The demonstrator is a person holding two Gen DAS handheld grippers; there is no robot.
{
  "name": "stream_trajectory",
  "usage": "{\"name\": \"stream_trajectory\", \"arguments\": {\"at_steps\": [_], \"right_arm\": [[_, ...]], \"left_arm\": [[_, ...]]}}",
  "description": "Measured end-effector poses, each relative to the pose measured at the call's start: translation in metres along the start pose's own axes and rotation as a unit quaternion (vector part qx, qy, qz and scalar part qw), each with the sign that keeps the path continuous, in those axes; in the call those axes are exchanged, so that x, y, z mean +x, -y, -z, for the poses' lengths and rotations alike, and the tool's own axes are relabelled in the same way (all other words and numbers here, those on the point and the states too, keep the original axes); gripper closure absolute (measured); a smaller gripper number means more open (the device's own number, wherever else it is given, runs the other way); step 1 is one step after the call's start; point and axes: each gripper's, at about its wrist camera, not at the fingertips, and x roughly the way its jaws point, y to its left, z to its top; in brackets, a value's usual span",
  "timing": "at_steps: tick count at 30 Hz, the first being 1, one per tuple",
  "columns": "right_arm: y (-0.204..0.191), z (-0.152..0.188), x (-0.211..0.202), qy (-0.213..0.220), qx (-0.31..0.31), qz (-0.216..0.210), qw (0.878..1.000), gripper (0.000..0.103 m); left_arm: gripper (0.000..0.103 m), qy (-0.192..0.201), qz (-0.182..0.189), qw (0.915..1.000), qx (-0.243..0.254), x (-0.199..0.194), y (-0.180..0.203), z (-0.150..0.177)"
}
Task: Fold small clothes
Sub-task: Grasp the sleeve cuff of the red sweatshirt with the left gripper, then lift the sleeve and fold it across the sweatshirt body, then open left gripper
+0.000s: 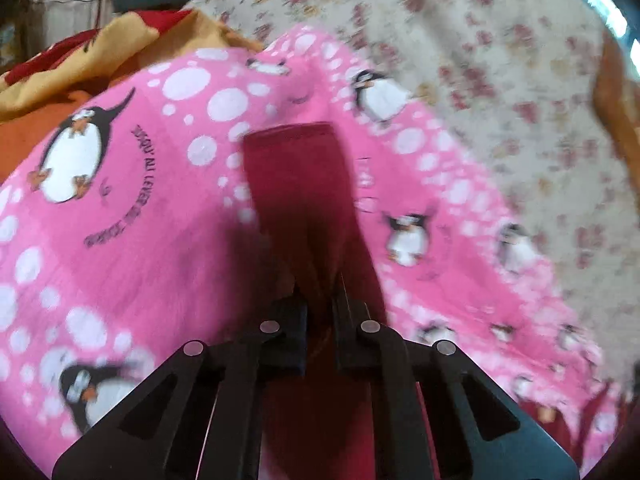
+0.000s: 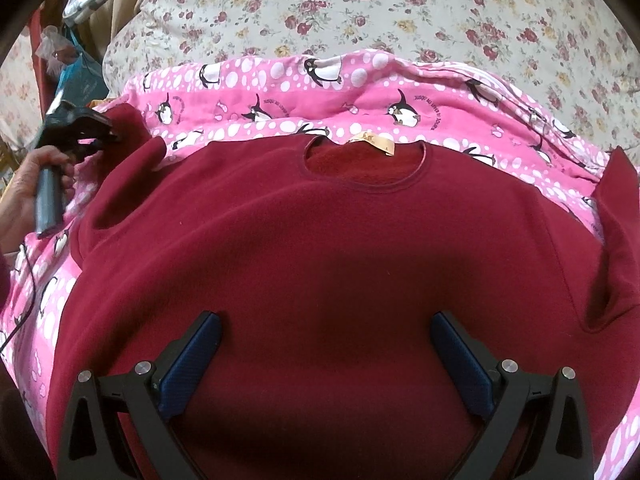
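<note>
A maroon sweater (image 2: 320, 240) lies flat, front up, on a pink penguin blanket (image 2: 280, 92), its neck opening (image 2: 362, 164) and tan label (image 2: 376, 142) at the far side. My right gripper (image 2: 326, 320) hovers open over the sweater's lower body with nothing between its blue pads (image 2: 192, 364). At the far left a hand (image 2: 24, 188) holds my left gripper (image 2: 102, 134) at the sweater's left sleeve (image 2: 120, 168). The left wrist view shows that gripper (image 1: 320, 300) shut on the maroon sleeve (image 1: 296, 184), whose cuff points away over the pink blanket (image 1: 140, 240). The other sleeve (image 2: 620, 220) lies at the right.
A floral bedsheet (image 2: 400, 8) covers the bed beyond the blanket. Crumpled yellow, red and orange cloth (image 1: 100, 52) lies at the blanket's far left corner. Plastic bags (image 2: 76, 72) stand off the bed's left side. A thin black cable (image 2: 20, 300) runs over the blanket's left edge.
</note>
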Motion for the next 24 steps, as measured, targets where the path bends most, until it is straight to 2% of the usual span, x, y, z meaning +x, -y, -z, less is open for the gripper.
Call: {"name": "stream_trajectory", "arguments": {"at_steps": [5, 10, 13, 17, 19, 21, 24], "right_arm": [[-0.001, 0.000, 0.000, 0.000, 0.000, 0.000, 1.000, 0.000], [0.000, 0.001, 0.001, 0.000, 0.001, 0.000, 1.000, 0.000], [0.000, 0.000, 0.000, -0.005, 0.002, -0.003, 1.000, 0.000], [0.008, -0.004, -0.017, -0.027, 0.014, -0.028, 0.999, 0.000], [0.020, -0.003, -0.034, -0.019, 0.037, -0.037, 0.998, 0.000], [0.035, 0.000, -0.048, -0.020, 0.053, -0.016, 0.998, 0.000], [0.061, 0.006, -0.061, -0.020, 0.081, -0.006, 0.996, 0.000]], "left_arm": [[0.095, 0.007, 0.067, 0.9960, 0.058, -0.062, 0.032, 0.022], [0.095, 0.007, 0.130, 0.9851, 0.113, -0.117, 0.083, 0.055], [0.095, -0.004, 0.172, 0.9746, 0.143, -0.141, 0.123, 0.089], [0.095, -0.031, 0.201, 0.9634, 0.175, -0.147, 0.167, 0.133], [0.095, -0.050, 0.206, 0.9597, 0.185, -0.139, 0.186, 0.160], [0.095, -0.080, 0.206, 0.9564, 0.191, -0.125, 0.202, 0.189], [0.095, -0.090, 0.188, 0.9521, 0.224, -0.114, 0.222, 0.226]]}}
